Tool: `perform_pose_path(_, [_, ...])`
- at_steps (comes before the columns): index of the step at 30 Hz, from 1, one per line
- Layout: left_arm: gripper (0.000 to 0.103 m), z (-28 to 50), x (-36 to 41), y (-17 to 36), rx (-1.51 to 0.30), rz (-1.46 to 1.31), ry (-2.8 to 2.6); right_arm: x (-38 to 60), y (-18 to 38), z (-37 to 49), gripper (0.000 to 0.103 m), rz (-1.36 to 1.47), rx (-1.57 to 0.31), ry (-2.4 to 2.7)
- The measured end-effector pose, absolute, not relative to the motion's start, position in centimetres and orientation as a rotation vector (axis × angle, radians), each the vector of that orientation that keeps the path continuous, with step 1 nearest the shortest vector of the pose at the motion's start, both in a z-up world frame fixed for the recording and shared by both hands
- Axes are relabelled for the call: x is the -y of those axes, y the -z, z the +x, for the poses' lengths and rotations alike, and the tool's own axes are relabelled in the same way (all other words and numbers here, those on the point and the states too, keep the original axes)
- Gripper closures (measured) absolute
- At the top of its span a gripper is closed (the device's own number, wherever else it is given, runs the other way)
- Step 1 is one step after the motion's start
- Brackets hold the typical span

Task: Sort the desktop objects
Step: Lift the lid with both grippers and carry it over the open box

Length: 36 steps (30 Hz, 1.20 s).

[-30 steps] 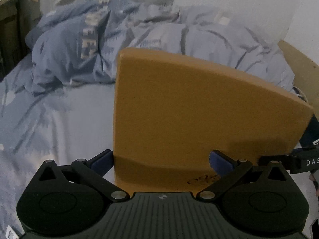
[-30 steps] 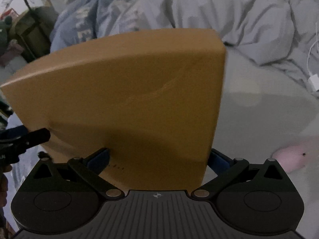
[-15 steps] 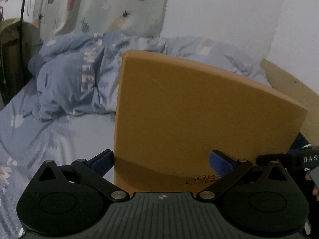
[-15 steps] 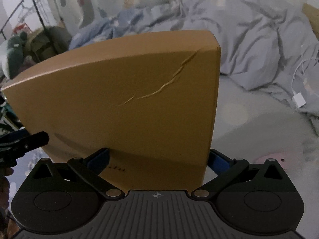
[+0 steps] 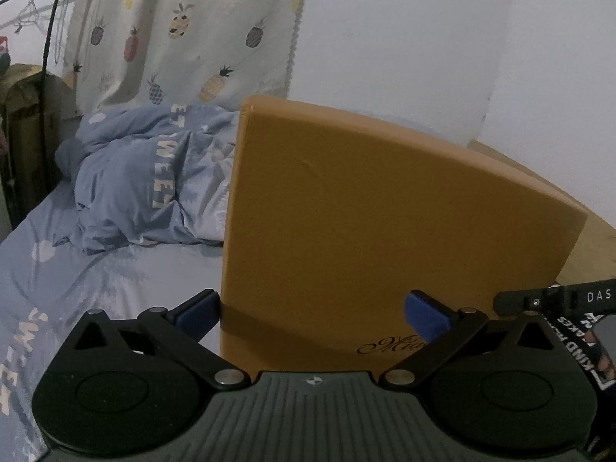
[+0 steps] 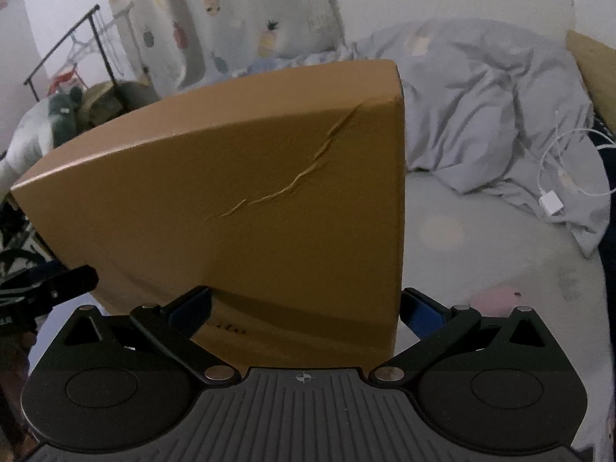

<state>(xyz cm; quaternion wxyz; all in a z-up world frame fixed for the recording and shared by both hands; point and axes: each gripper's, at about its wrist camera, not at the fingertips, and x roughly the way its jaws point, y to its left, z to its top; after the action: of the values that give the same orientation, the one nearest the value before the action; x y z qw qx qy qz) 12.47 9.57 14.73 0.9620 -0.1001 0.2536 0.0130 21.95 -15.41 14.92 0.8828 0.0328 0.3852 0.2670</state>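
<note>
Mid-carry: box (image 5: 385, 223) held aloft over bed (image 5: 127, 269), one end in each claw. Left gripper (image 5: 312, 310) clamped on one end, blue pads (image 5: 194, 313) pressed to box sides; right gripper (image 6: 304, 308) clamped likewise on opposite end. Next move, by judgement: level, matched travel to drop spot, both claws lowering together, release only once box rests. Box: tan matte cardboard, flat, rectangular, long crease (image 6: 296, 181) across one face, script logo (image 5: 390, 344) near edge. Rumpled duvet (image 5: 146, 181), pineapple curtain (image 5: 184, 30), white cable (image 6: 554, 177) behind.
</note>
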Motion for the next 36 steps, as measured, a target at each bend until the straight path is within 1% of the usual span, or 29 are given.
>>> perform_pose_path(11, [0.000,7.0,-8.0,-14.3,-0.510,-0.187,0.004,18.4,-15.2,14.2,0.000,0.065,-0.790,-0.566])
perform_pose_path(28, [0.000,1.9,-7.3,-8.6,-0.634,-0.200,0.013,20.3,-10.1,5.1,0.000,0.050,-0.881,-0.576])
perform_pose_path(36, [0.000,-1.0,-6.4,-8.1,-0.651,-0.196,0.006,20.2,-9.2,2.5,0.000,0.021,-0.909,-0.588])
